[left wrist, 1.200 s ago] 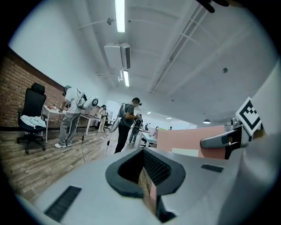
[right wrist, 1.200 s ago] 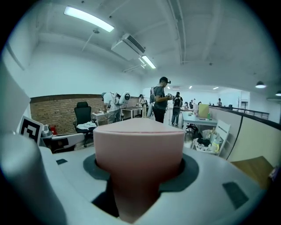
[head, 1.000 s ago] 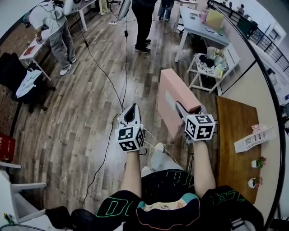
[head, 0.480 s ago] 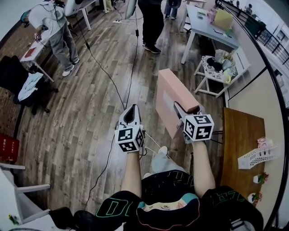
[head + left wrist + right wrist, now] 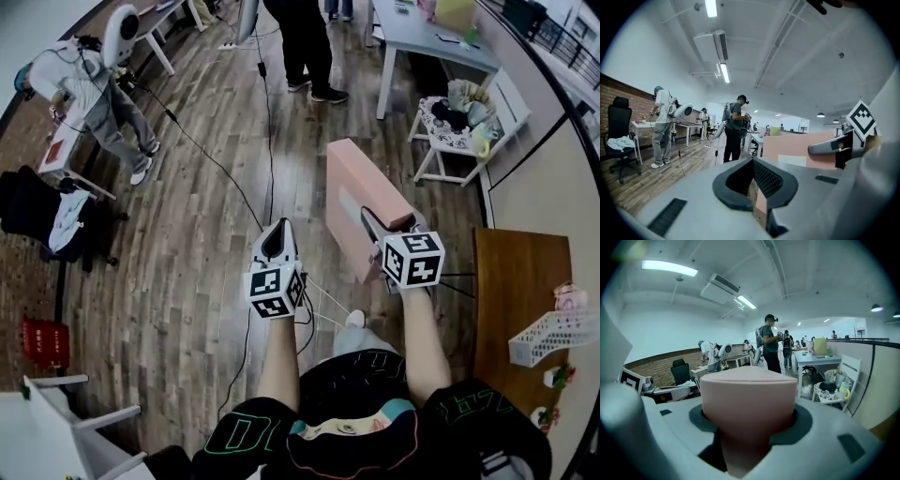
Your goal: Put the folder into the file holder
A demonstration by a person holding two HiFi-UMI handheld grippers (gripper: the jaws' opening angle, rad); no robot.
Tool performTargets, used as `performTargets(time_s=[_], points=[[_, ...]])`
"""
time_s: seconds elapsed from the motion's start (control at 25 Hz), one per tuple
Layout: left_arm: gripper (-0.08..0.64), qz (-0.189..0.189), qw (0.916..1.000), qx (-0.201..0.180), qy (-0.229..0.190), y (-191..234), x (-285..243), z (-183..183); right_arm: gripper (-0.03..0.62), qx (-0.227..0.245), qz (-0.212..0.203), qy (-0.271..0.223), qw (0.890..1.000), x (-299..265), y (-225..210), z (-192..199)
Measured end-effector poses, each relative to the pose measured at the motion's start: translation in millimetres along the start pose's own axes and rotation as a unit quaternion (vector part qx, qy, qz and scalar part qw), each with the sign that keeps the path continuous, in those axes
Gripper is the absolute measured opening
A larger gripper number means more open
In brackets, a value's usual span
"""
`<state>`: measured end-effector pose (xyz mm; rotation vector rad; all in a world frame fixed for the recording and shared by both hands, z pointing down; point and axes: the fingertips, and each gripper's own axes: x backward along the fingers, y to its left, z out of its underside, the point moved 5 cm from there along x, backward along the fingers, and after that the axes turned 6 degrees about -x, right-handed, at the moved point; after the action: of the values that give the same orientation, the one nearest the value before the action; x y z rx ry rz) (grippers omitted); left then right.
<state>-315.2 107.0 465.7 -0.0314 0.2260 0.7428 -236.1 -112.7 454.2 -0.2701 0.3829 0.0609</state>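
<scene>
A pink folder (image 5: 361,202) stands on edge over the wooden floor, and my right gripper (image 5: 380,223) is shut on its near end. In the right gripper view the folder (image 5: 747,394) fills the space between the jaws. My left gripper (image 5: 274,241) hangs to the folder's left with nothing in it, its tips together. From the left gripper view (image 5: 752,180) the folder (image 5: 799,150) shows at the right. The white mesh file holder (image 5: 553,336) lies on the brown table (image 5: 516,281) at the far right edge, well apart from both grippers.
Black cables (image 5: 253,187) run across the floor ahead. A person (image 5: 300,42) stands at the back and another (image 5: 98,94) at the left. A white side table (image 5: 455,127), a grey desk (image 5: 431,37), a black chair (image 5: 47,220) and a red crate (image 5: 42,342) stand around.
The head view has swung left and down, so the table and file holder sit further toward the right edge. Both grippers keep their pose, and the folder stays held.
</scene>
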Motion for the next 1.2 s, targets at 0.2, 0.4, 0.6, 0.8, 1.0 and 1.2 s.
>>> performTargets(time_s=[0.2, 0.4, 0.6, 0.8, 1.0, 1.2], points=[[-0.003, 0.034, 0.9993, -0.012, 0.005, -24.1, -53.7, -7.8, 0.281, -0.018, 0.03, -0.011, 0.999, -15.5, -46.8, -15.8], [-0.003, 0.078, 0.9967, -0.018, 0.017, -45.5, -92.2, -7.6, 0.28, -0.035, 0.071, -0.013, 0.997, -14.2, -80.9, -18.9], [-0.003, 0.149, 0.9882, -0.025, 0.026, -67.4, -141.3, -13.3, 0.28, -0.063, 0.132, -0.024, 0.989, -8.1, -110.3, -23.6], [-0.003, 0.242, 0.9692, -0.037, 0.024, -110.4, -194.9, -28.7, 0.28, -0.089, 0.218, -0.043, 0.971, 14.1, -148.7, -33.1], [-0.003, 0.328, 0.9432, -0.052, 0.004, -149.9, -229.1, -55.1, 0.28, -0.111, 0.298, -0.096, 0.943, 47.4, -169.2, -57.8], [-0.003, 0.385, 0.9212, -0.057, -0.007, -175.0, -241.4, -69.5, 0.28, -0.124, 0.346, -0.131, 0.921, 76.8, -167.1, -67.6]])
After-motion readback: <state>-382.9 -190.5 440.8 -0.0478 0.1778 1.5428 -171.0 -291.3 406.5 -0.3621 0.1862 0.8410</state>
